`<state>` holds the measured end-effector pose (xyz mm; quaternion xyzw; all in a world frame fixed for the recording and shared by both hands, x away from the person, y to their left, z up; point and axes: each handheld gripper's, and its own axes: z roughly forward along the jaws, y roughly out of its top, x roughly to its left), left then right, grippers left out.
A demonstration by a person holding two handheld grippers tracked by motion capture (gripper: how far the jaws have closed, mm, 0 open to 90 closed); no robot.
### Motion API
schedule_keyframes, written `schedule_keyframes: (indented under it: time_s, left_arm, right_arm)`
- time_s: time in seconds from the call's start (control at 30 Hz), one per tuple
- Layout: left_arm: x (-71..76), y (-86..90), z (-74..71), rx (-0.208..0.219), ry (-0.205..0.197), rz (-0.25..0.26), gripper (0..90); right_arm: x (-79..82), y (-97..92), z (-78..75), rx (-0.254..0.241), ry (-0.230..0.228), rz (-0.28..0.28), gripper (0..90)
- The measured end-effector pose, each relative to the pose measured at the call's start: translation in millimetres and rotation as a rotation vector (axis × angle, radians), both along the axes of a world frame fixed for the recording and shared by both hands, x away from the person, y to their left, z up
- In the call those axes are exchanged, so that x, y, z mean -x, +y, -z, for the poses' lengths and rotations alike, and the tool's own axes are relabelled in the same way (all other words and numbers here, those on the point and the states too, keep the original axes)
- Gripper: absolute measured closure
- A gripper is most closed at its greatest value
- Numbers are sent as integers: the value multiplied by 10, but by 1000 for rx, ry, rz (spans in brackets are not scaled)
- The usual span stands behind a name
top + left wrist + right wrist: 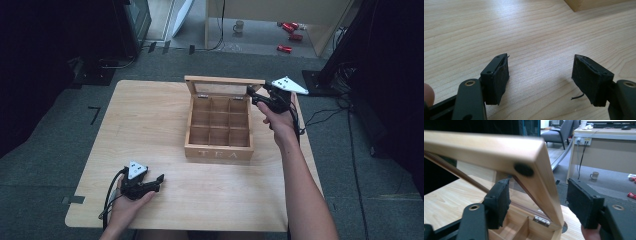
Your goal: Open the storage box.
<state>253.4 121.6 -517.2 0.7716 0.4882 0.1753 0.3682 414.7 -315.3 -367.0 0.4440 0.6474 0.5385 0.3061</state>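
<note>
At tea box (218,150) right corner: right gripper (256,93) wide, jaws straddling raised lid (499,147); left gripper (161,178) wide, empty.

High view looks down on the table (150,125); gripper views sit close, sharing its wood.

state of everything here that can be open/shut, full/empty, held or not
wooden tea box with hinged glass-panelled lid: open, lid raised upright at the back
box compartments: those in view are empty
left hand-held gripper: open, holding nothing, low over the light wooden table
right hand-held gripper: open, jaws either side of the lid's right corner, not clamped
</note>
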Motion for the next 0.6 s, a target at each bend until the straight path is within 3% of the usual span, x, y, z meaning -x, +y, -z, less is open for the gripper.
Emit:
schedule_keyframes:
  time_s: [0.2,0.6]
  left_arm:
    - [-3,3,-2,2,3,3,307]
    - [-8,7,-2,10,5,5,309]
  right_arm:
    - [-129,-35,55,-3,-16,17,426]
    - [-412,5,151,-6,-18,9,432]
